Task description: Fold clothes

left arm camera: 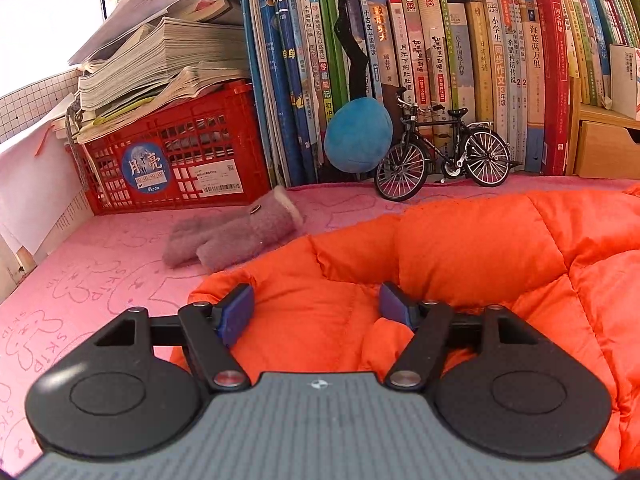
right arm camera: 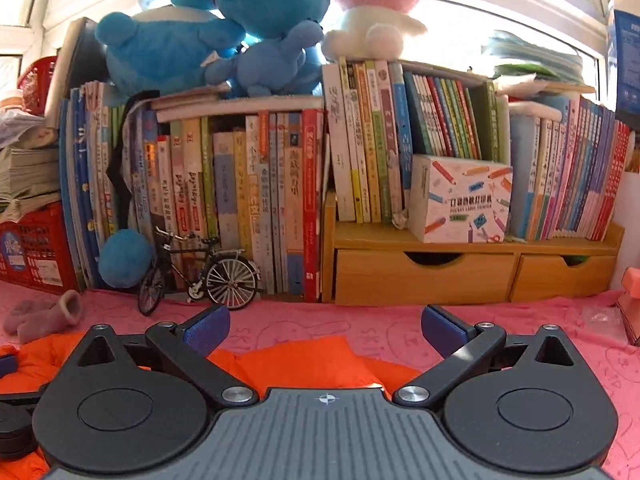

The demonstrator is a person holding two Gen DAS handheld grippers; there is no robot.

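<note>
Billowing quilted orange puffer jacket [left arm camera: 460,264]

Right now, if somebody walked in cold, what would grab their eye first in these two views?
The bright orange puffer jacket bunched on the pink cloth in the foreground, with the left gripper low over it, fingers apart around a puffed fold. Behind it, a wall of upright books, topped by blue plush toys and a pink-and-white one. A small model bicycle stands before the books.

A child's room at home: rows of children's books [right arm camera: 240,200], plush toys [right arm camera: 248,32] on top, a model bicycle [left arm camera: 442,152], a pink cartoon-printed cloth [left arm camera: 100,280] beyond the fingers.
</note>
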